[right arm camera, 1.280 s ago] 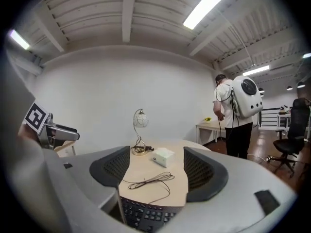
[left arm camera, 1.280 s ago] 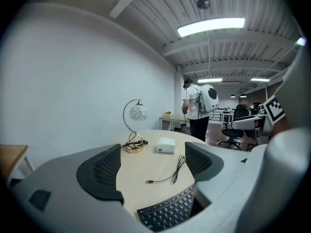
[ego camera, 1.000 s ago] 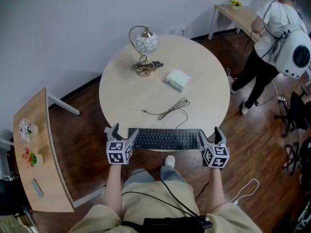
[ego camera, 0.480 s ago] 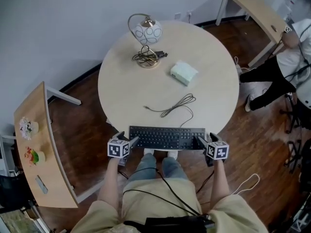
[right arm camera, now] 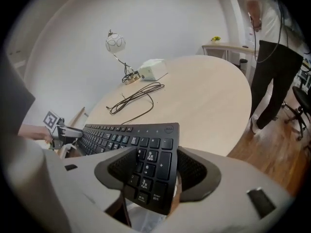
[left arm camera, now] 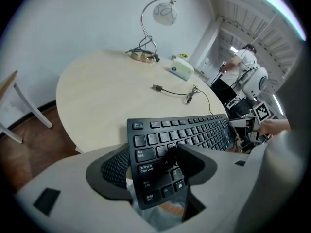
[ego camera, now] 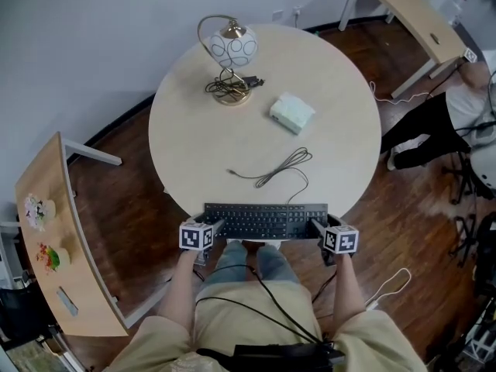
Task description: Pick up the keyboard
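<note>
A black keyboard (ego camera: 265, 220) lies along the near edge of the round table (ego camera: 232, 142), its front overhanging. My left gripper (ego camera: 216, 225) is at its left end; in the left gripper view the jaws are closing tight on that end (left arm camera: 155, 164), pads pressed against the keyboard (left arm camera: 194, 130). At the right end my right gripper (ego camera: 317, 225) does the same: its jaws are closing on the number-pad end (right arm camera: 155, 169) of the keyboard (right arm camera: 121, 137), with the pads on both faces. The keyboard's cable is not visibly attached.
On the table beyond the keyboard lie a loose dark cable (ego camera: 279, 169), a white box (ego camera: 292, 113) and a curved lamp (ego camera: 229, 60). A wooden shelf (ego camera: 46, 239) stands at the left. At the right a person (ego camera: 465, 107) stands near a long desk (ego camera: 411, 14).
Both grippers have sunk from beside the keyboard onto its two ends, and their jaws have gone from wide open to closed on it. The person at the right has shifted.
</note>
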Demonstrator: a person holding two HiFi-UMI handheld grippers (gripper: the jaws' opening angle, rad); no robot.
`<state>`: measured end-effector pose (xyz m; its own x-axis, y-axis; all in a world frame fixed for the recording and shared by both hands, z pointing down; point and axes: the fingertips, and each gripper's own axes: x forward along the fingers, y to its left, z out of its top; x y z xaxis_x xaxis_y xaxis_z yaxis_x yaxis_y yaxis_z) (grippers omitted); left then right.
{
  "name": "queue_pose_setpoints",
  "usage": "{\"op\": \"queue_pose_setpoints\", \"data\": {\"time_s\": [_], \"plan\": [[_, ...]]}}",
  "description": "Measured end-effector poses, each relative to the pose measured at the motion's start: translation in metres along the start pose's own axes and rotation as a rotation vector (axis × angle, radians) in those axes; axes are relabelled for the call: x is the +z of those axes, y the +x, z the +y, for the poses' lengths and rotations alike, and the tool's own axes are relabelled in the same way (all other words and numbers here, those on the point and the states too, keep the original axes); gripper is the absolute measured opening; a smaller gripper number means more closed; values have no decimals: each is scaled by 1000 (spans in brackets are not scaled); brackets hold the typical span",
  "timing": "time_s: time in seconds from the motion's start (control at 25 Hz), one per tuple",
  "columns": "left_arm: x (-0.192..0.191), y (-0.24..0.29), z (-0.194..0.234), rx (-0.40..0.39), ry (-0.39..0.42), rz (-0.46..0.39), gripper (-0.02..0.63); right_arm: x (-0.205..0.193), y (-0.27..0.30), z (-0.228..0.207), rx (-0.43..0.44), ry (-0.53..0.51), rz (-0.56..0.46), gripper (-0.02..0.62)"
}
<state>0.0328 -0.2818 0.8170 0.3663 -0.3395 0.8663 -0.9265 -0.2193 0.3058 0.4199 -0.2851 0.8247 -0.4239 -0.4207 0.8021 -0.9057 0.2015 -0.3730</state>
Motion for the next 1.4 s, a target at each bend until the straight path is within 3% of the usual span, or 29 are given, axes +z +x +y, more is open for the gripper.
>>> {"op": "queue_pose_setpoints", "data": {"time_s": [0.2, 0.44, 0.68, 0.96, 1.12, 1.24, 1.4], "plan": [[4, 0, 1, -19, -27, 16, 290, 2, -1, 2, 6, 17, 17, 272], [57, -17, 5, -17, 26, -144, 296, 54, -14, 20, -19, -23, -143, 270], [174, -79, 1, 19, 134, -408, 296, 172, -56, 47, -49, -125, -411, 272], [295, -220, -28, 77, 281, -764, 296, 306, -164, 110, -50, -258, -754, 272], [331, -306, -55, 99, 358, -963, 296, 353, -240, 148, -54, -342, -944, 272], [336, -358, -62, 101, 383, -1094, 296, 371, -288, 181, -58, -419, -1070, 273], [331, -388, -66, 92, 390, -1175, 296, 372, -324, 206, -83, -471, -1151, 272]]}}
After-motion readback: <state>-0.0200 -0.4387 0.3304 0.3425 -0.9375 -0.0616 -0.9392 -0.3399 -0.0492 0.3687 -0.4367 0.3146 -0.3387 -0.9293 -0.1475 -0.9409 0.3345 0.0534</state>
